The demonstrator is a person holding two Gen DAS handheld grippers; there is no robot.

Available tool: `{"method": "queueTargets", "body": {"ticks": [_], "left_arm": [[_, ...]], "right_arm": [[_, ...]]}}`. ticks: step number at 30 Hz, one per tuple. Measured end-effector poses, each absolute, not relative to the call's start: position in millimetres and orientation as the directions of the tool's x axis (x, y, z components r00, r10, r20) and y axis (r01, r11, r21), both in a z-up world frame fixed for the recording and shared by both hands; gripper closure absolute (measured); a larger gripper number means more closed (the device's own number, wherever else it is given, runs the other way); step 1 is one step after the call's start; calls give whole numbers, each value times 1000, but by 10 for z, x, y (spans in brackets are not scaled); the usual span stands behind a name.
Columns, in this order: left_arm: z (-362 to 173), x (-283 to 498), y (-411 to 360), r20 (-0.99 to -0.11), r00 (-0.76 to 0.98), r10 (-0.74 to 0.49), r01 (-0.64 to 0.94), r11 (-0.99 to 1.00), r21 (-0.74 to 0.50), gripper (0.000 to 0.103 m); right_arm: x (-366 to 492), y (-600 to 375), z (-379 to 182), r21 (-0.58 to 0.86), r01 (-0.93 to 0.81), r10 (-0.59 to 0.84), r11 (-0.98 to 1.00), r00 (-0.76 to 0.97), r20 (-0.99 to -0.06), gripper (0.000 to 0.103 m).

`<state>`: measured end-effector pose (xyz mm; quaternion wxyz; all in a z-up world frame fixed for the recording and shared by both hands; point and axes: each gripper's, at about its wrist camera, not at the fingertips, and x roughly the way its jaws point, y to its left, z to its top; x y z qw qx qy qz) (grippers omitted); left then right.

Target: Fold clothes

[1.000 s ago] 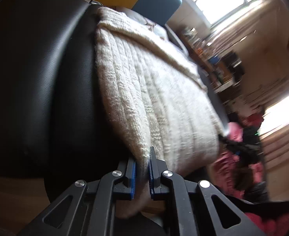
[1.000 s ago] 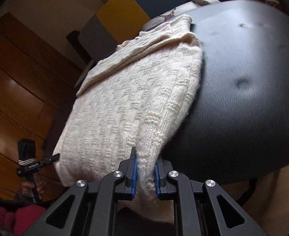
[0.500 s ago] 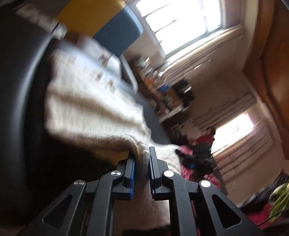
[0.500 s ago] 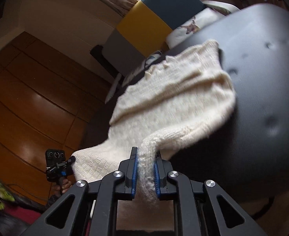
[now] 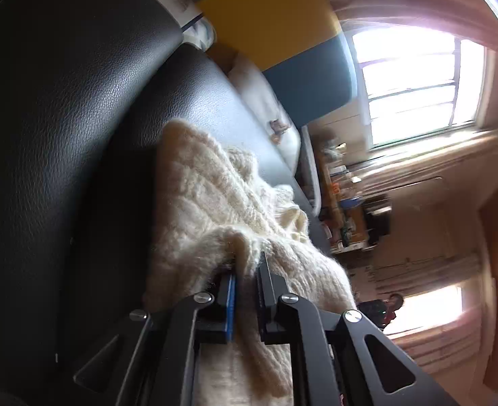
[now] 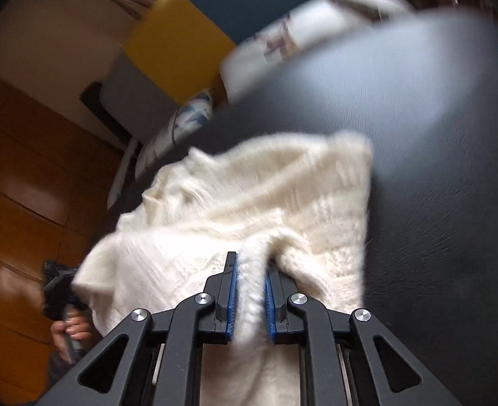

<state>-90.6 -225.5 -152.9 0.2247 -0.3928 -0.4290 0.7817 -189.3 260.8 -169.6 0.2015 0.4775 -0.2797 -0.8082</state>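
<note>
You have one cream cable-knit sweater [image 5: 215,209] on one black leather cushion [image 5: 79,135]; your left gripper [image 5: 247,274] and right gripper [image 6: 251,270] each pinch its edge.

A black leather-look surface [image 5: 79,108] with a fine grain carries everything here — broad, padded and faintly glossy. Directly on it lies a cream knitted sweater [image 6: 249,203], bunched and doubled over itself, with bare black showing past its far edge and to both sides. At the far end of the surface rests a white printed pillow [image 5: 265,108] — blurred in the right wrist view.
</note>
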Motion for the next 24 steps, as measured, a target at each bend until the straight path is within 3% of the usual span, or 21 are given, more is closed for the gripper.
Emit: {"method": "queueTargets", "body": {"ticks": [5, 10, 12, 13, 14, 16, 20, 24], "left_arm": [[-1806, -1113, -2266, -504, -556, 661, 81, -560, -824, 94], [-1707, -756, -2303, -484, -575, 659, 95, -534, -840, 88], [-1700, -484, -2315, -456, -594, 662, 110, -495, -862, 81], [-1705, -392, -2351, -440, -606, 662, 118, -472, -874, 80], [-1716, -308, -2394, -422, -622, 660, 124, -449, -885, 79], [-1749, -160, -2473, -390, -649, 653, 133, -407, -904, 76], [-1823, -42, -2505, -365, -654, 662, 137, -371, -918, 75], [-1838, -30, -2435, -338, -639, 691, 129, -337, -933, 72]], "right_arm": [[-1539, 2667, -1758, 699, 90, -653, -710, -456, -605, 91], [-1041, 2655, -1725, 738, 85, -692, -669, -431, -578, 90], [-902, 2664, -1670, 765, 75, -709, -640, -443, -549, 81], [-829, 2668, -1626, 780, 78, -721, -621, -449, -528, 70], [-759, 2671, -1583, 795, 82, -732, -601, -455, -506, 51], [-645, 2663, -1512, 818, 97, -753, -567, -463, -467, 28], [-415, 2586, -1470, 842, 125, -789, -525, -442, -426, 26], [-376, 2379, -1526, 824, 154, -791, -545, -422, -444, 26]]}}
